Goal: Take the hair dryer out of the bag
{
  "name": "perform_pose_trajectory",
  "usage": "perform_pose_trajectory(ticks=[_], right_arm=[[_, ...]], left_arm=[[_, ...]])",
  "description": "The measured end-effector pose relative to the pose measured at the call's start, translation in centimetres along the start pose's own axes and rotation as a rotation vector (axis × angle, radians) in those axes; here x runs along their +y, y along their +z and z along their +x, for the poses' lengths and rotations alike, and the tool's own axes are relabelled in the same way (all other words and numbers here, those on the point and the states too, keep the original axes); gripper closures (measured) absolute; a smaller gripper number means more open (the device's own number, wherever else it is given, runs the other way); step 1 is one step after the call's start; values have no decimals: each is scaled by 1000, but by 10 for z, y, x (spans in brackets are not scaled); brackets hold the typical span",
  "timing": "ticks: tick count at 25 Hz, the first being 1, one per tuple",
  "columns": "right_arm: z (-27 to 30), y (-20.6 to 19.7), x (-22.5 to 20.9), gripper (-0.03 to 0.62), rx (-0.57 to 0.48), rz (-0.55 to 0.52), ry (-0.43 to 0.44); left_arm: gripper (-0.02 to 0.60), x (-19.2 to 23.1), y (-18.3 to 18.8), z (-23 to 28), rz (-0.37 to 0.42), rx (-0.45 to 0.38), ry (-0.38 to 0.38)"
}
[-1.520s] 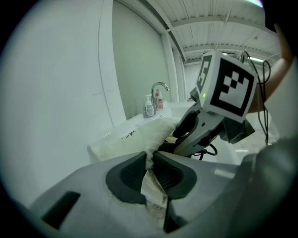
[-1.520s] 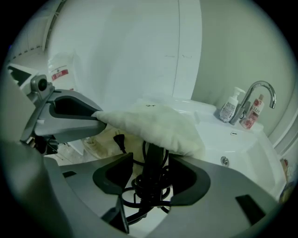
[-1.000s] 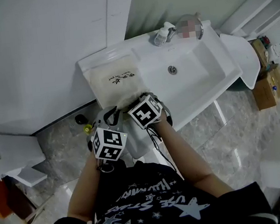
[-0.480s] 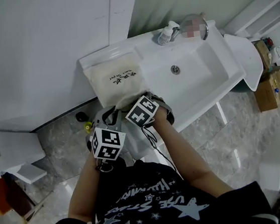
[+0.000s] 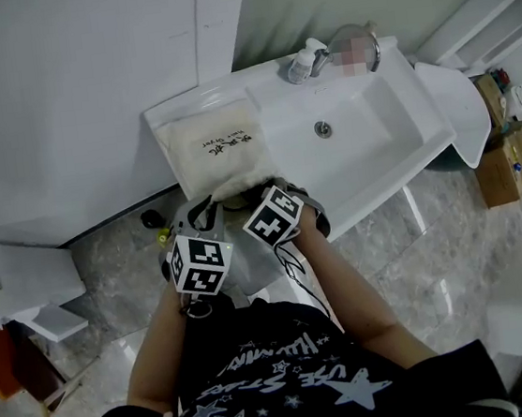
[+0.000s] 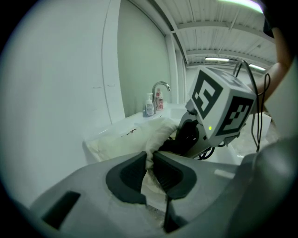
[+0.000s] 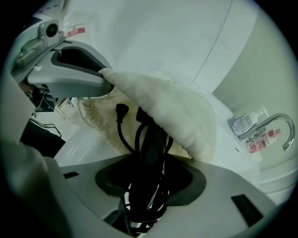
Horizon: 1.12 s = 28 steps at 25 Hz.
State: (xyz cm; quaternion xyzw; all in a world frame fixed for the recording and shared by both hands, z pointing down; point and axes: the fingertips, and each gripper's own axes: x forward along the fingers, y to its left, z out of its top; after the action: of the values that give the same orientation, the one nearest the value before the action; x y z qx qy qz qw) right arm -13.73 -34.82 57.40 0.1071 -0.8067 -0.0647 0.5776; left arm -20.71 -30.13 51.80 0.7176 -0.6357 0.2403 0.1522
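A cream cloth bag point(image 5: 216, 147) lies on the white counter left of the sink, its mouth toward me. My left gripper point(image 6: 150, 162) is shut on the bag's rim point(image 6: 156, 135) and holds the mouth up; in the right gripper view it point(image 7: 103, 74) pinches the cloth edge. A black hair dryer point(image 7: 150, 139) with its looped cord point(image 7: 122, 125) sticks out of the mouth. My right gripper point(image 7: 149, 174) points steeply down over it. Its jaws are closing, with the dryer's handle and cord filling the gap and touching the pads. In the head view the marker cubes hide both sets of jaws.
The sink basin point(image 5: 419, 108) lies right of the bag, with a tap point(image 5: 322, 54) and a soap bottle point(image 5: 300, 66) at its back. A white wall panel stands behind the counter. Cardboard boxes point(image 5: 494, 169) sit on the marble floor at the right.
The right gripper has rolled and dipped slightly toward the bag's mouth. The left gripper and the bag have kept still.
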Motion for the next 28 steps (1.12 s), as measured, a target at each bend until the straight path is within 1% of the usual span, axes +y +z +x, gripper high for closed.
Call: perform_pose_trajectory(ticks=[7,11,16,23,28], right_arm=[[-23,-13,15,402,-66,2,95],[-38,-25,14,402,-85,-35,89],[-56,-52,16,404,-89,-99,83],[-84,-80,32,404,-149,-125,122],[-101,-99,45,405,-208,-132,163]], left_arm=[[526,-12,8,-2,2,6,47],[526,-18,12,-6,6,3,89],[526,-27,15,-14,3,10,131],[526,-40,17,-18,-14,31,167],[526,-55,16,-23,-22,43,162]])
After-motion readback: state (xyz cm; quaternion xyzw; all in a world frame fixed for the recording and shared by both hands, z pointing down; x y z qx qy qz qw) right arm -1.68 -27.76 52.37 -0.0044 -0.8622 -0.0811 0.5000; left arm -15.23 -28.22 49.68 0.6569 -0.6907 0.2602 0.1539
